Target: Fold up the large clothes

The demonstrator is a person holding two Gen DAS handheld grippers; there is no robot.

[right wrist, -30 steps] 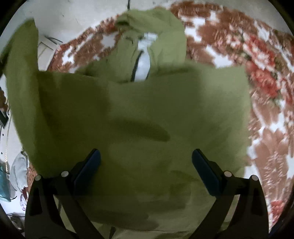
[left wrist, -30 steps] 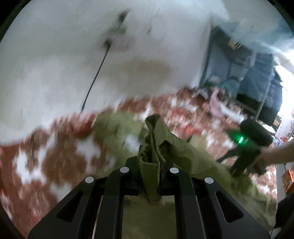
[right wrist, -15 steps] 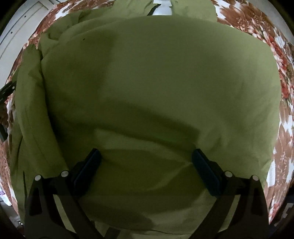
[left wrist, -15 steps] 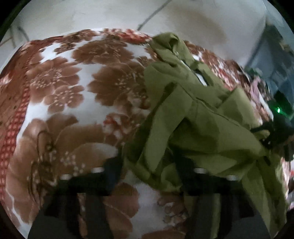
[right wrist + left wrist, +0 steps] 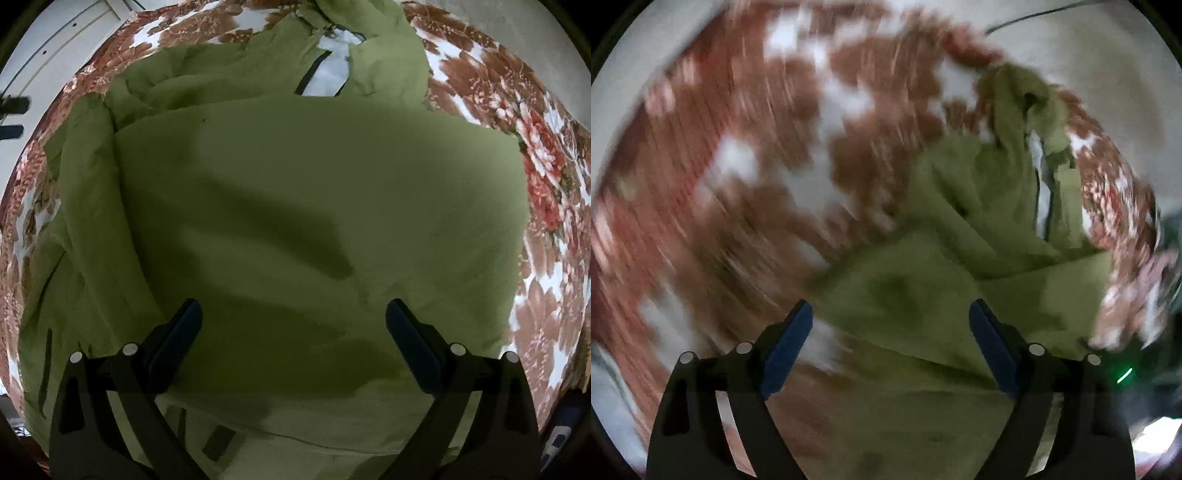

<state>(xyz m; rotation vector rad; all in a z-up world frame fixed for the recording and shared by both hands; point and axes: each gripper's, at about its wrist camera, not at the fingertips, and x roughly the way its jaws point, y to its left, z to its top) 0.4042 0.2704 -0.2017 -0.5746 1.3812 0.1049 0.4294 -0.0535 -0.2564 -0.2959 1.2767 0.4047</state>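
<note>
Both grippers point steeply down at an olive-green jacket (image 5: 314, 206) that lies spread on a floral bedspread (image 5: 535, 166) of brown, red and white. In the right wrist view the right gripper (image 5: 293, 325) hangs over the broad, smooth panel of the jacket, which fills the middle of the frame; its two dark fingers (image 5: 177, 332) stand wide apart at the lower left and lower right, with nothing pinched between them and only cloth lying beneath. At the top centre of that frame the jacket's pale grey lining (image 5: 332, 70) shows beside a dark zipper edge. In the left wrist view, heavily blurred, the left gripper (image 5: 890, 325) has its blue-padded jaws still spreading, already wide, with a fold of the green jacket (image 5: 923, 288) lying under the gap but not pressed by either pad; the bunched collar end runs to the upper right of the frame, and a small green light (image 5: 1124, 374) glows at the lower right. A second ago the left gripper was clamped on a bunched ridge of the green cloth held up above the bed; now that cloth has been let go and lies flat. The right gripper's jaws were just as wide then, though the panel under them looked more rumpled. No writing or brand mark can be read anywhere.
</note>
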